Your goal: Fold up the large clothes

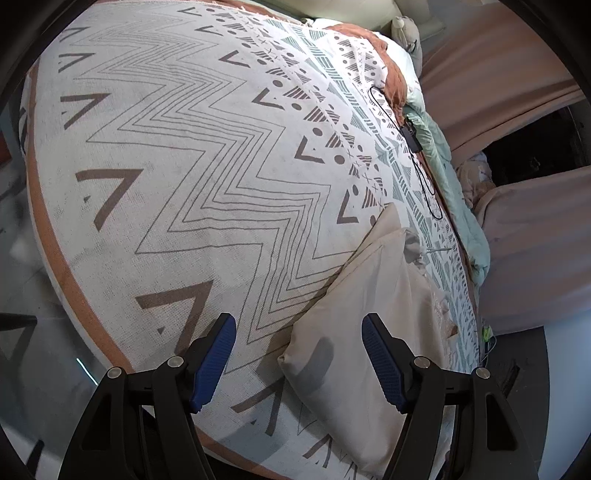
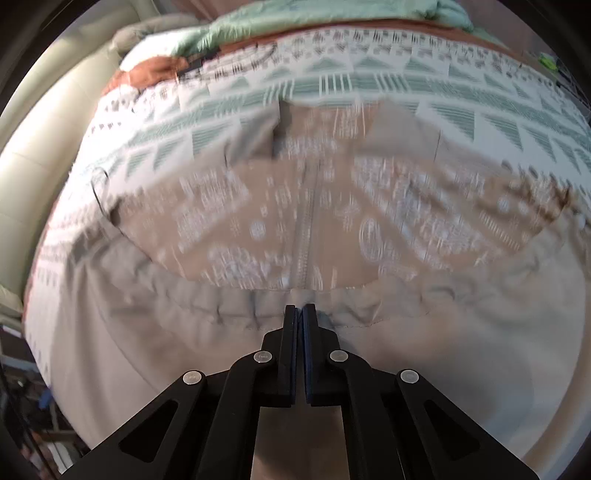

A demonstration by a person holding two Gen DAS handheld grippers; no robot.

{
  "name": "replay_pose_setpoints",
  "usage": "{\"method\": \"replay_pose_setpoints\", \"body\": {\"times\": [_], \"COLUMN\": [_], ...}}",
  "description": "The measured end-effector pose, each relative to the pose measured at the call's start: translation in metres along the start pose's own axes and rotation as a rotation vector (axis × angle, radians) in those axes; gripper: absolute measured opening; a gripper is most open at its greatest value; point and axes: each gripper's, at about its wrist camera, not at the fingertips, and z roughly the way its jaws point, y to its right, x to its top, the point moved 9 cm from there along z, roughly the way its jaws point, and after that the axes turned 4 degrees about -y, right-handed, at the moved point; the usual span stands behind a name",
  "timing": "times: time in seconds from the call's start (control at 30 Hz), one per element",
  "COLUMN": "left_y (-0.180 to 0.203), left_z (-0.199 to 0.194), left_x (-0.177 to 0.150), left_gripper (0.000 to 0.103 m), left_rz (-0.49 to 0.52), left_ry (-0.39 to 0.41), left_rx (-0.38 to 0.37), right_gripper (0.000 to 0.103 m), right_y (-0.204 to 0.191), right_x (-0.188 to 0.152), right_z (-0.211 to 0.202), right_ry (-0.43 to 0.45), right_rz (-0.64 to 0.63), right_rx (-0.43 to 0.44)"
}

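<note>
Folding a beige garment on a patterned bed cover

Hovering over the bed, the left gripper [image 1: 299, 363] has its two blue-padded black fingers spread apart with nothing pressed between them. Under the gap, toward 5 o'clock in the left wrist view, lies a plain cream-beige fabric garment [image 1: 365, 332], a long folded part of it running from 6 o'clock up toward 2 o'clock. It rests on a white woven bed cover printed with grey zigzags, brown chevrons and teal triangles [image 1: 177, 158], edged by a rust-orange border [image 1: 55, 251]. At 2 o'clock a thin black cord with a small black clip [image 1: 412, 138] lies on the cover, just beside a rumpled pale mint-green quilt [image 1: 439, 147]. A dusty-pink curtain [image 1: 498, 74] hangs beyond at 1 o'clock.

In the right wrist view the right gripper [image 2: 300, 308] has its fingers brought together, pinching a seamed edge of the garment [image 2: 147, 314] at the picture's centre. Above the fingertips, toward 12 o'clock, a tan lining printed with white motifs [image 2: 258, 214] is exposed, a zipper line [image 2: 306, 236] running down its middle; this part is motion-blurred. The bed cover [image 2: 369, 85] spreads behind it, with the mint quilt [image 2: 258, 26] at 12 o'clock and a cream padded headboard [image 2: 48, 147] at 9 o'clock
</note>
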Motion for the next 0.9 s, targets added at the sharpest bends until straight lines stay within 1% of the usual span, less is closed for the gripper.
{"method": "replay_pose_setpoints", "body": {"times": [0.03,0.17,0.2,0.3,0.37,0.5,0.6,0.73,0.9], "left_y": [0.000,0.000,0.000,0.004,0.006,0.008,0.010,0.010,0.013], "left_z": [0.001,0.006,0.007,0.009,0.011,0.016,0.023,0.028,0.037], "left_x": [-0.001,-0.009,-0.011,-0.019,-0.024,-0.033,-0.038,-0.038,-0.034], "left_gripper": [0.071,0.063,0.059,0.057,0.057,0.049,0.048,0.048,0.048], "left_rz": [-0.002,-0.019,-0.023,-0.023,-0.024,-0.036,-0.046,-0.054,-0.070], "left_ry": [-0.005,-0.038,-0.048,-0.074,-0.091,-0.127,-0.150,-0.153,-0.147], "left_rx": [-0.001,-0.009,-0.014,-0.028,-0.038,-0.037,-0.023,0.011,0.005], "right_gripper": [0.003,0.003,0.003,0.002,0.002,0.002,0.002,0.002,0.002], "right_y": [-0.001,-0.006,-0.007,-0.004,-0.004,-0.001,0.004,0.011,0.017], "right_x": [0.007,0.032,0.037,0.049,0.054,0.060,0.062,0.062,0.066], "right_z": [-0.010,-0.044,-0.049,-0.057,-0.051,-0.024,-0.005,0.022,0.044], "right_ry": [0.035,0.141,0.159,0.201,0.203,0.182,0.166,0.130,0.100], "right_rz": [0.000,0.012,0.016,0.043,0.053,0.063,0.074,0.094,0.122], "right_rx": [0.004,0.014,0.011,0.016,0.026,0.029,0.024,0.035,0.062]}}
